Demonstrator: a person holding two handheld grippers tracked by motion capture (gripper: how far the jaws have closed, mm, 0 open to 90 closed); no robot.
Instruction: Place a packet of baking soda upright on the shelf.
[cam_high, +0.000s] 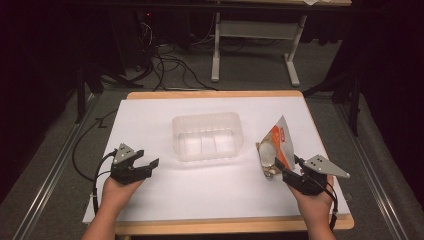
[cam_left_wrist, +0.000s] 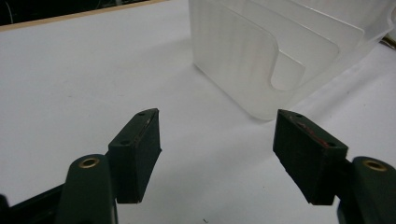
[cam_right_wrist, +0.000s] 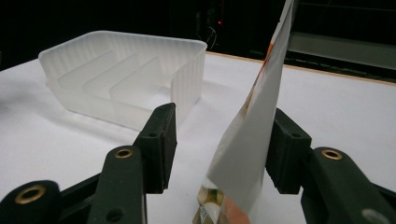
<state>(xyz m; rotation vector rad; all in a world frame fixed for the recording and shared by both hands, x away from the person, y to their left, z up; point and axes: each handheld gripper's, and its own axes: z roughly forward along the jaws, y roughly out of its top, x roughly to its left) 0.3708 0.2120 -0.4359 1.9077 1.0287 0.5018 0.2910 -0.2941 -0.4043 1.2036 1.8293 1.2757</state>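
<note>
Table: white sheet over a wooden top, working area bare but for two things.

Tub: clear plastic, ribbed dividers inside, empty, set mid-table between both hands; likely the place meant for the packet, hence central and in easy reach of either side.

Packet: orange and white with a clear window, standing upright at the right of the tub, well apart from it; seen edge-on between the right jaws in the right gripper view, leaning against the far jaw, clear gap to the near one. Upright likely because propped by that jaw.

Right gripper: jaws parted around the packet's lower part, not yet clamped; placed for a pinch.

Left gripper: jaws wide apart, holding nothing, aimed at the tub's near corner from the left; probably waiting, or ready for steadying the tub.
</note>
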